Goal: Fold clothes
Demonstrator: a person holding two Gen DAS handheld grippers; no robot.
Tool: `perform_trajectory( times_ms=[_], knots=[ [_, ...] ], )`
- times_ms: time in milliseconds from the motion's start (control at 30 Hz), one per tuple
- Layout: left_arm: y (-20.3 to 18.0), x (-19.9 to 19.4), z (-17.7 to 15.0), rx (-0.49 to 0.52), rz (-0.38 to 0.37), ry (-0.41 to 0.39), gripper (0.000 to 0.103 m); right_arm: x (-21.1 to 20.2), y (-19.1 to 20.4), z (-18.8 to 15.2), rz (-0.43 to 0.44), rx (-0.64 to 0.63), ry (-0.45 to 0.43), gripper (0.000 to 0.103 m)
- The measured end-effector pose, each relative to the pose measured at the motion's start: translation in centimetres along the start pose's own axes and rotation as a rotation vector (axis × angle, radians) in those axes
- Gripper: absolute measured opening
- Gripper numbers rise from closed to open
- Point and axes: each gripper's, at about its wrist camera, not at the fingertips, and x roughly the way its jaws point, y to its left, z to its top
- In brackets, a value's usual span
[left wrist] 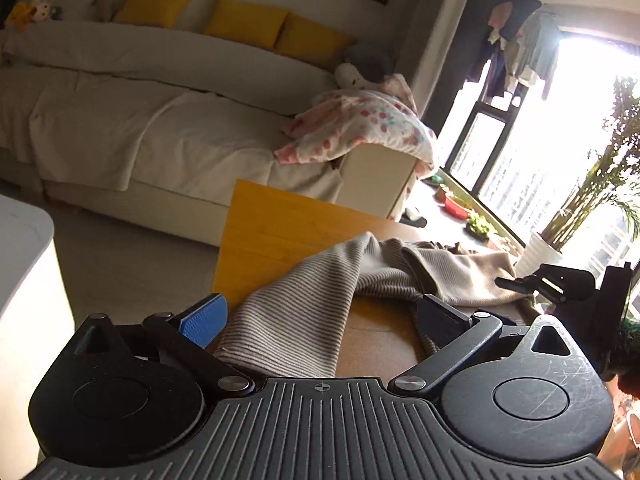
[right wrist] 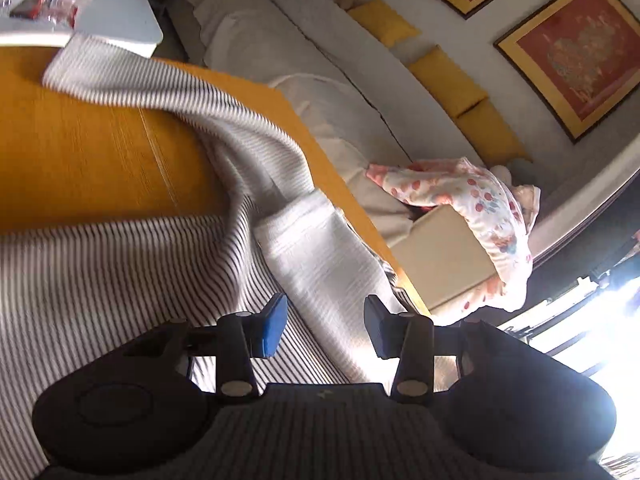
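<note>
A grey-and-white striped garment [left wrist: 304, 304] lies crumpled on the yellow wooden table [left wrist: 272, 232]. My left gripper [left wrist: 320, 308] stands wide open over its near end, and the cloth lies loose between the blue pad [left wrist: 204, 320] and the black finger. In the right wrist view the same garment [right wrist: 120, 280] spreads over the table [right wrist: 80, 152]. A raised fold of it runs between the fingers of my right gripper [right wrist: 326, 330]. Those jaws stand apart and the pads do not press on the cloth. The right gripper's black frame [left wrist: 568, 280] shows at the garment's far right.
A cream sofa [left wrist: 120, 120] with yellow cushions stands behind the table, with a floral blanket [left wrist: 360, 128] over its arm. A white table [right wrist: 120, 12] with clutter is at the left. A potted plant [left wrist: 600, 184] and a bright window are to the right.
</note>
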Motion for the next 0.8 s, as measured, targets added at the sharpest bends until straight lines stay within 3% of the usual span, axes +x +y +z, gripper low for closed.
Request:
perform_trajectory(
  times_ms=[100,200,267,333,367,433,600,700,800],
  knots=[
    [-1.4,1.2,-0.2,0.014,-0.031,0.033,0.103,1.1,0.9,-0.5,0.033,-0.049,-0.006,0.042],
    [-2.8,2.0,-0.5,0.035,-0.044,0.062,0.103,2.6,2.5,0.8,0.013,-0.093,-0.072,0.041],
    [-3.7,2.7,-0.6,0.046,-0.052,0.081,0.103,3.9,2.3,1.9,0.023,-0.049,-0.096,0.041],
    [-4.6,3.2,-0.8,0.056,-0.056,0.097,0.103,5.1,1.8,2.9,0.042,0.023,-0.109,0.028],
    [-4.9,3.3,-0.8,0.062,-0.058,0.100,0.103,5.6,1.3,3.2,0.057,0.077,-0.108,0.012],
    [-5.3,3.3,-0.9,0.073,-0.063,0.103,0.103,5.8,-0.5,3.2,0.034,0.204,-0.122,0.007],
    [-4.9,3.5,-0.8,0.069,-0.062,0.106,0.103,4.0,-12.5,-1.4,-0.107,0.703,-0.133,0.007],
    [-4.3,4.1,-0.9,0.036,-0.080,0.106,0.103,0.1,-20.4,-6.6,-0.271,0.942,-0.148,0.007],
    [-4.3,4.9,-0.8,0.007,-0.115,0.108,0.103,-3.9,-25.5,-10.4,-0.451,1.027,-0.163,0.007]
  ],
)
